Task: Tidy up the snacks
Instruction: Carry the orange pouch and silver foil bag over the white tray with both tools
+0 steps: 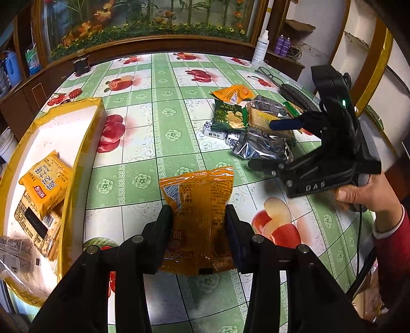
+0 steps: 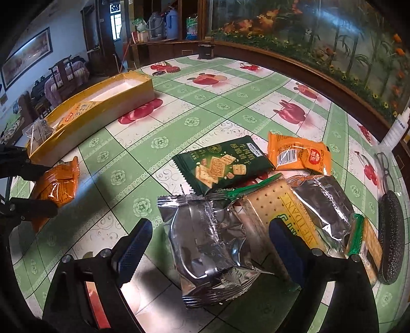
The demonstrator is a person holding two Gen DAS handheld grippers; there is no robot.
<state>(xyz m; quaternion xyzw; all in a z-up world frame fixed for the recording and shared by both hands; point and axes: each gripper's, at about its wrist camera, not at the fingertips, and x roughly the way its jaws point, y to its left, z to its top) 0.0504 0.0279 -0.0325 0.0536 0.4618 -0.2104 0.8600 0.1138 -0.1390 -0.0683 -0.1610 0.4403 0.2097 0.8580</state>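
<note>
My left gripper (image 1: pixel 198 217) is shut on an orange snack packet (image 1: pixel 198 202), held over the table; the packet also shows in the right wrist view (image 2: pixel 57 183). A yellow box (image 1: pixel 77 153) at the left holds several snacks, among them an orange packet (image 1: pixel 44 184); the box also shows in the right wrist view (image 2: pixel 102 112). My right gripper (image 2: pixel 208 238) is open, its jaws on either side of a silver packet (image 2: pixel 210 246) in the snack pile. In the pile lie a green cracker packet (image 2: pixel 220 164), an orange packet (image 2: pixel 298 156) and a cracker pack (image 2: pixel 282 205).
A dark glasses case (image 2: pixel 390 238) and glasses (image 2: pixel 384 166) lie at the table's right edge. A white bottle (image 1: pixel 261 47) stands at the far right corner. A wooden-framed aquarium (image 1: pixel 153 23) runs along the table's far side. The flowered tablecloth (image 1: pixel 166 107) covers the table.
</note>
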